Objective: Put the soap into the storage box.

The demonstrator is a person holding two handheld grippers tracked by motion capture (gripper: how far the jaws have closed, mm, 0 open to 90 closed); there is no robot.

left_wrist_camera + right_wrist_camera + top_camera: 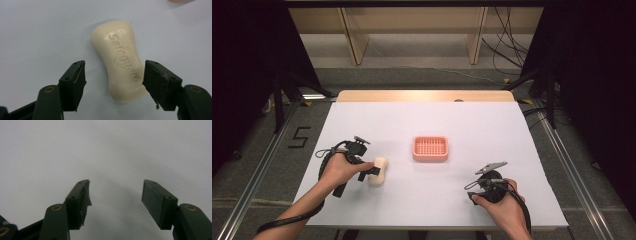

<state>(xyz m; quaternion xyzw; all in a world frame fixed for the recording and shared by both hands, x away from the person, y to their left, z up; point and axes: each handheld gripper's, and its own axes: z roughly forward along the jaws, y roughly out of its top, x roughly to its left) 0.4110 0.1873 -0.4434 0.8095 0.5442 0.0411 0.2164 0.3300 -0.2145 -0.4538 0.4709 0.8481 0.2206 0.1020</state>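
While left gripper [113,82] hangs low over white table sheet [492,125], jaws stand spread, unclenched, nothing clamped. Cream Safeguard soap bar [120,60] lies flat between them, nearer end inside gap, far end reaching past tips; bar close against right-hand pad, clear gap to left-hand pad. In high view, soap bar [378,170] sits at gripper's tip. Pink soap dish [430,148] farther beyond bar, apart. Right gripper [115,197] released too, jaws wide over bare sheet, near table's front edge.

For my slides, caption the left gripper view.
Open left gripper straddling a cream soap bar on the white table.
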